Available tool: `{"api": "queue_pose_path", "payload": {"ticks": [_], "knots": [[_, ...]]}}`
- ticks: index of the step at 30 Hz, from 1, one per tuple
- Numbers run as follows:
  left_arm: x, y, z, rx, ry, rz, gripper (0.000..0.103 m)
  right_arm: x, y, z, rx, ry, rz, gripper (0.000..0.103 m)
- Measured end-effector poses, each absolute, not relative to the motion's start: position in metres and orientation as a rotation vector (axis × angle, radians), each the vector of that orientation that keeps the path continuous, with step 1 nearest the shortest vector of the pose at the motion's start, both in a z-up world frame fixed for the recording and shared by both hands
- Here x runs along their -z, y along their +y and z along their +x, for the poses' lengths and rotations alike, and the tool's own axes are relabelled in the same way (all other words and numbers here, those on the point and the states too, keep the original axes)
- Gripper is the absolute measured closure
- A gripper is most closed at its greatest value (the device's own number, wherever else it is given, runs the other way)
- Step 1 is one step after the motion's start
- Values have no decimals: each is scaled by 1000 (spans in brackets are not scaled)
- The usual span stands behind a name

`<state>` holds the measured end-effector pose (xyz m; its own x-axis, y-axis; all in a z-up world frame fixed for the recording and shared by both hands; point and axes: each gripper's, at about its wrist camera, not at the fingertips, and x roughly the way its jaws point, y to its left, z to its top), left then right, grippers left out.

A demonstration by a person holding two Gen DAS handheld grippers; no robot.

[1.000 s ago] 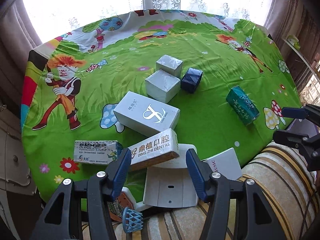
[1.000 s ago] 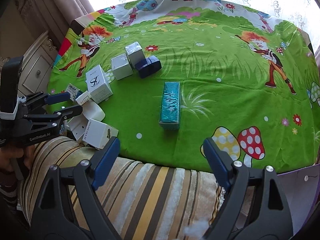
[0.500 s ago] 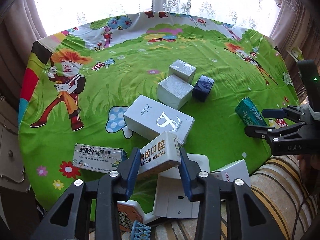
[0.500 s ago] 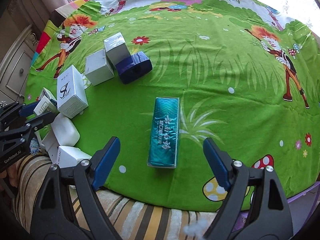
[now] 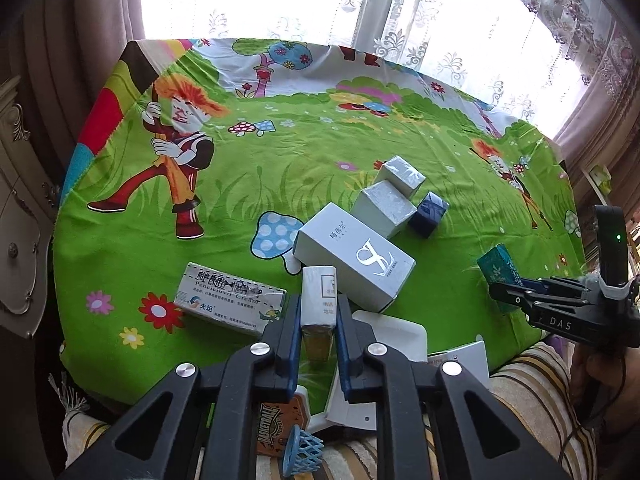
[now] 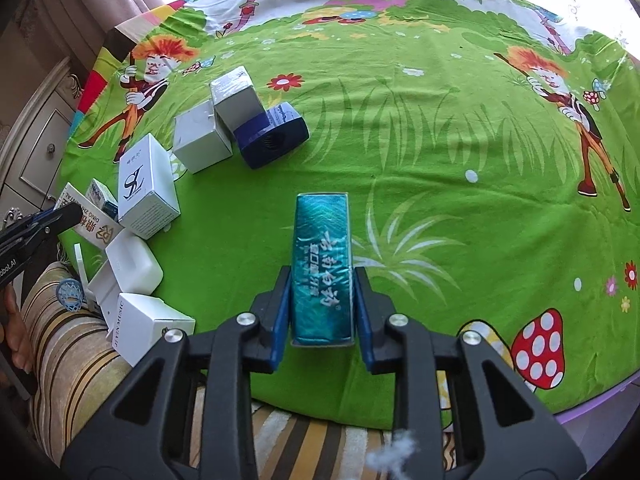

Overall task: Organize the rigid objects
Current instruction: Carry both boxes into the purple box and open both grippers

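The left tool [image 5: 318, 322] is clamped tight on a slim dental box [image 5: 319, 296], gripping it at the near edge of the desk [image 5: 240, 168], just beside the medicine carton [image 5: 230, 298] and the large white box [image 5: 354, 258]. The right tool [image 6: 322, 312] is closing, its blue pads at the sides of the teal box [image 6: 322, 264], which lies on the green cloth, well apart from the cluster of white boxes and the navy box [image 6: 272, 134].

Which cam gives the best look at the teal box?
Right wrist: the teal box fills the centre, top face and lettering clear, between the right hand-held gripper as its jaws close. Left wrist shows only a small end of it at the right, partly behind that gripper.
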<state>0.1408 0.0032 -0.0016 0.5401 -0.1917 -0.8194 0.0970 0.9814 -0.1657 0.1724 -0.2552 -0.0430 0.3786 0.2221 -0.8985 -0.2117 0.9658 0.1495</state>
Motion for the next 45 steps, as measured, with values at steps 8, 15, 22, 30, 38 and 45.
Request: {"api": "queue_pose_path", "payload": {"ticks": [8, 15, 22, 30, 38, 45], "knots": [[-16, 10, 128, 164, 910, -158, 87, 25, -264, 150, -253, 1076, 22, 70], [-36, 7, 113, 202, 835, -248, 87, 8, -272, 129, -234, 1017, 36, 70], [-45, -18, 96, 321, 834, -334, 87, -10, -274, 103, -228, 963, 30, 70], [-49, -63, 77, 478, 866, -384, 87, -27, -297, 68, -206, 921, 67, 70], [-50, -114, 56, 625, 913, -395, 87, -35, -349, 27, -128, 900, 119, 70], [-50, -162, 38, 746, 958, -374, 87, -39, -415, -8, 21, 892, 160, 70]]}}
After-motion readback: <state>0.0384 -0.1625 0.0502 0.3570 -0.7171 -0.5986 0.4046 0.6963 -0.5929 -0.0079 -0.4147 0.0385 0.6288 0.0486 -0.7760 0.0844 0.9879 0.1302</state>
